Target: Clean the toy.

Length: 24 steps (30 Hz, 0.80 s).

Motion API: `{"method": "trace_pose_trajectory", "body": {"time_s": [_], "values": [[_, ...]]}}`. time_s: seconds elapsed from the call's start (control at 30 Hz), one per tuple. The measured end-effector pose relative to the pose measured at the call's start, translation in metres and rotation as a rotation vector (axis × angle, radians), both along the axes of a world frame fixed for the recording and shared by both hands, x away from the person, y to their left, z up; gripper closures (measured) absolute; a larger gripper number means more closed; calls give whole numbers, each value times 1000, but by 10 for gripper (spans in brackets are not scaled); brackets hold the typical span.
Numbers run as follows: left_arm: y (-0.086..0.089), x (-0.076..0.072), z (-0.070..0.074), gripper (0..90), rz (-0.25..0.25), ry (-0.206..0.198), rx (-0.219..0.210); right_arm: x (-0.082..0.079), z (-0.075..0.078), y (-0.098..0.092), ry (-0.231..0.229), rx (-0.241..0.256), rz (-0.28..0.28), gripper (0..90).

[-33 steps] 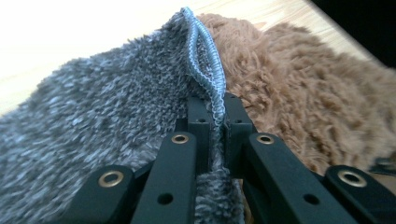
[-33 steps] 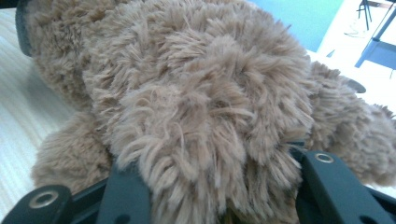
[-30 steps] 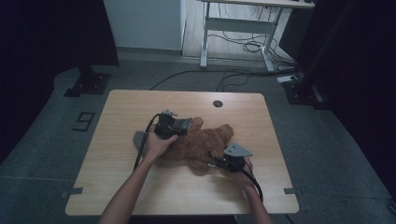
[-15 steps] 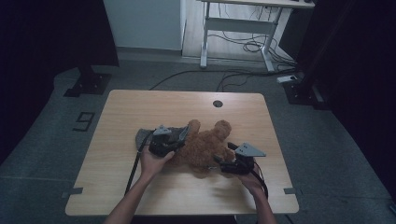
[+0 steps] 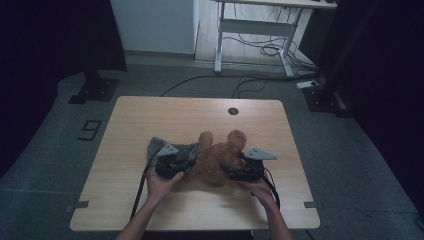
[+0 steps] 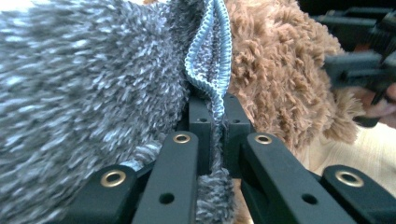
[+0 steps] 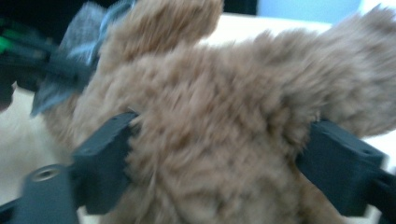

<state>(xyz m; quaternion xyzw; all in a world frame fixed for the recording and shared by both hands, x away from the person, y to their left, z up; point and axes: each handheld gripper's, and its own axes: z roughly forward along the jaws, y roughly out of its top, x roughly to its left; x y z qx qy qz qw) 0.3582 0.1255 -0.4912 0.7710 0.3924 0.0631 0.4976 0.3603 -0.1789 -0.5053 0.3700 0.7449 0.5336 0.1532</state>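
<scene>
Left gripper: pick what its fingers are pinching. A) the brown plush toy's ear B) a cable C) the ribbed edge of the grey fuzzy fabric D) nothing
C: in the left gripper view the left gripper is shut on the grey fuzzy fabric's ribbed edge, beside the brown plush toy.

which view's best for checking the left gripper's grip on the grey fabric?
Left gripper view: the grey fabric has its ribbed blue-grey hem pinched between the closed jaws, close up. High view shows the fabric partly hidden behind the left gripper. Right gripper view shows a blurred grey corner.
</scene>
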Motion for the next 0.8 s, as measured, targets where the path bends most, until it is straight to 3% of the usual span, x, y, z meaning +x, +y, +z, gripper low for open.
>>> {"method": "trace_pose_trajectory", "body": {"time_s": [0.1,0.2,0.3,0.4,0.53,0.63,0.73,0.8], "values": [[-1,-5,2,852,-6,3,3,-11,-13,0,-14,-15,43,356],[-2,-10,12,846,-20,13,2,-17,-14,-2,-39,-40,65,458],[-7,-12,30,840,-27,-15,14,-23,-14,-2,-73,-75,70,535],[-20,-14,55,838,-42,-59,12,-25,-16,-2,-98,-73,59,568],[-59,-17,82,839,-111,-117,14,-31,-20,0,-140,-85,51,582],[-96,-13,85,838,-160,-115,44,-36,-18,4,-171,-120,45,583],[-140,3,75,837,-197,-55,134,-41,-18,7,-199,-146,34,585],[-161,14,61,837,-197,-26,229,-43,-19,8,-216,-158,28,588]]}}
